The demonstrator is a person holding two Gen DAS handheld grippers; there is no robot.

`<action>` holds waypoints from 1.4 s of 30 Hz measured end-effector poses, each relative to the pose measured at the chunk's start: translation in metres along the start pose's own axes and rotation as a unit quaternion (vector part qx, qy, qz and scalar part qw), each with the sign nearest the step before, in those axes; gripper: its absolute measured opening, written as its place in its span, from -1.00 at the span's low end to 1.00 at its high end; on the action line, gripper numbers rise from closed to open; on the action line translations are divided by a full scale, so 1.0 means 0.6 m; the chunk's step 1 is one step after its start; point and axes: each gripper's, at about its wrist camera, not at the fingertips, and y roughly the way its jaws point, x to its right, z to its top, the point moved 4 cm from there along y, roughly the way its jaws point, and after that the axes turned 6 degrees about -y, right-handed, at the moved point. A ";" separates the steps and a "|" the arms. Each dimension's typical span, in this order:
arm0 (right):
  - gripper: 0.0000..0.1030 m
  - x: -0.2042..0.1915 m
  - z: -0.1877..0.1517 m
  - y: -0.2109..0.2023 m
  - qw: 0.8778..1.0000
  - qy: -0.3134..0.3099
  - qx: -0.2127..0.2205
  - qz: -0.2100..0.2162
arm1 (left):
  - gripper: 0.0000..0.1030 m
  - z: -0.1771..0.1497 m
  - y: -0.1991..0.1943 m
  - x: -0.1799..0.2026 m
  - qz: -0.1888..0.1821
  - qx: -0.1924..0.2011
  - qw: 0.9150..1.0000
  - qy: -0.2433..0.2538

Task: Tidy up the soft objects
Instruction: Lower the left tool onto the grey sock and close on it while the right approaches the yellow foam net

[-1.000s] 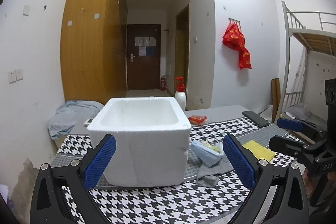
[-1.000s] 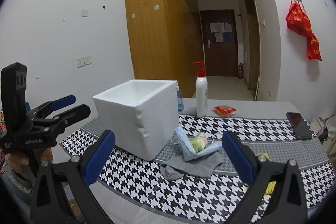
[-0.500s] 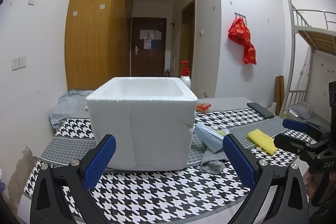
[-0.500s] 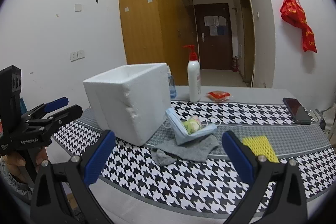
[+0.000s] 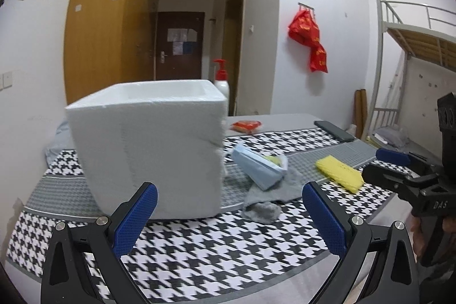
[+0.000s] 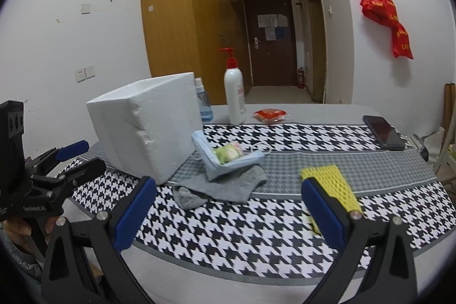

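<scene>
A white foam box (image 5: 148,150) (image 6: 145,124) stands open-topped on the houndstooth table. To its right lie a grey cloth (image 5: 273,190) (image 6: 222,187), a light blue face mask (image 5: 258,168) (image 6: 228,161) holding a small green-pink packet (image 6: 229,151), and a yellow sponge (image 5: 339,171) (image 6: 330,184). My left gripper (image 5: 229,214) is open and empty, low at the table's near edge in front of the box. My right gripper (image 6: 228,214) is open and empty too, near the front edge facing the cloth and sponge. Each gripper appears at the side of the other's view.
At the back of the table (image 6: 256,232) stand a white pump bottle (image 6: 233,99), a small blue spray bottle (image 6: 203,104), a red packet (image 6: 269,114) and a black phone (image 6: 383,133). A bunk bed frame (image 5: 399,53) is to the right.
Both grippers have dropped lower and closer to the table, so the box and soft items loom larger. Nothing on the table has moved. Both grippers stay open.
</scene>
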 end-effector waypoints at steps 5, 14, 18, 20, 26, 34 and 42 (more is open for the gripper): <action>0.99 0.020 -0.011 -0.001 1.000 0.006 -0.008 -0.009 | 0.98 -0.012 0.018 0.020 -0.012 -0.014 1.000 0.002; 0.99 0.069 -0.025 -0.003 0.999 0.028 -0.013 -0.027 | 0.98 -0.022 0.048 0.060 -0.024 -0.038 0.999 0.022; 0.99 0.086 -0.034 0.001 0.999 0.031 -0.023 -0.037 | 0.98 -0.022 0.064 0.070 -0.023 -0.049 0.998 0.024; 0.99 0.094 -0.038 0.005 0.998 0.031 -0.029 -0.041 | 0.98 -0.021 0.073 0.076 -0.023 -0.055 0.998 0.026; 0.99 0.123 -0.050 0.022 0.997 0.043 -0.050 -0.051 | 0.98 -0.024 0.099 0.093 -0.015 -0.069 0.997 0.034; 0.99 0.145 -0.065 0.038 0.995 0.045 -0.068 -0.051 | 0.98 -0.033 0.141 0.097 -0.010 -0.111 0.993 0.027; 0.99 0.159 -0.069 0.043 0.995 0.057 -0.070 -0.046 | 0.97 -0.036 0.178 0.105 -0.009 -0.143 0.989 0.043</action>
